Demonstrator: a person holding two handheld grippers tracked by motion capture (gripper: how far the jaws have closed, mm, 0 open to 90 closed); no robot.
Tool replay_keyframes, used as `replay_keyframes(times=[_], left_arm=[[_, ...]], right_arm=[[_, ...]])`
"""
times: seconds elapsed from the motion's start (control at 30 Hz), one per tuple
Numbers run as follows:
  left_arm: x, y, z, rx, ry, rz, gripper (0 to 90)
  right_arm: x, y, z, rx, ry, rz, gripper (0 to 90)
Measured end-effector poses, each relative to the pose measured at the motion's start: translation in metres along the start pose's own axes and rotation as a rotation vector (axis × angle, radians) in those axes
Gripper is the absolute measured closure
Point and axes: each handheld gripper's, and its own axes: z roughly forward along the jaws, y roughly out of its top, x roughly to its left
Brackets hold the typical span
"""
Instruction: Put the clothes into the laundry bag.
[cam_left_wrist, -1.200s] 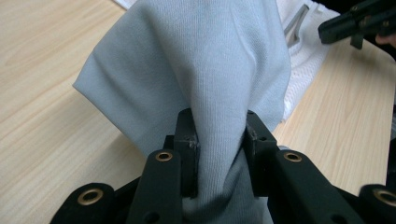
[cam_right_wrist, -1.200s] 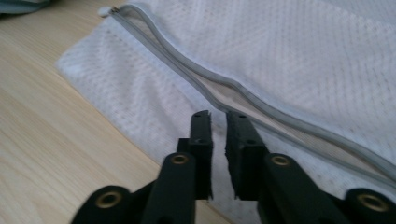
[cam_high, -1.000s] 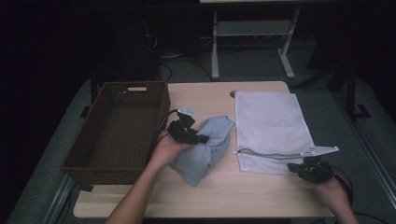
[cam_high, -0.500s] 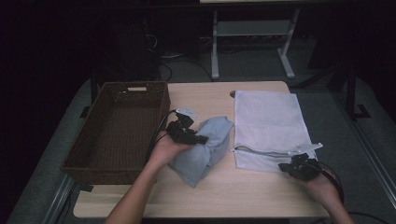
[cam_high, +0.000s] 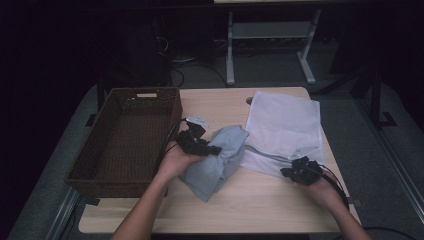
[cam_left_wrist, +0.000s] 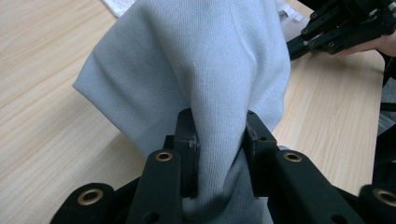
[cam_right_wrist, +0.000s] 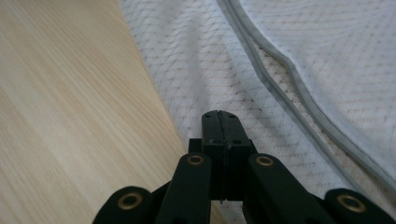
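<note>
Left gripper (cam_high: 216, 149) clamps bunched grey garment (cam_high: 216, 161) over the table (cam_high: 260, 200). Right gripper (cam_high: 284, 172) fingers closed, probably pinching mesh laundry bag (cam_high: 285, 120) flap. Next: open bag, stuff garment.

Left forearm enters from the bottom edge, angled up and slightly right; left hand (cam_high: 176, 161) wraps the left gripper (cam_high: 212, 149), which points right, roughly level. Its jaws are part closed, pads pinching a fold of fabric between them. Right forearm enters at the lower right corner; right hand (cam_high: 324, 189) carries the right gripper (cam_high: 285, 171), pointing left, low, jaws fully together, pads touching.
</note>
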Motion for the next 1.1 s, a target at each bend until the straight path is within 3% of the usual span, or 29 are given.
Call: replay_keyframes(times=[0.4, 0.8, 1.0, 1.1], left_arm=[[0.000, -0.002, -0.004, -0.004, -0.004, -0.001, 71.5], [0.001, -0.003, -0.006, -0.001, -0.005, -0.001, 71.4], [0.002, -0.004, -0.006, -0.001, -0.006, -0.004, 71.4], [0.002, -0.003, -0.006, -0.001, -0.007, -0.004, 71.4]], right_arm=[[0.033, 0.042, 0.030, -0.001, 0.090, -0.099, 89.5], [0.075, 0.065, 0.047, -0.009, 0.184, -0.209, 89.5], [0.071, 0.062, 0.041, -0.016, 0.202, -0.188, 83.8], [0.065, 0.060, 0.031, -0.047, 0.222, -0.177, 72.4]])
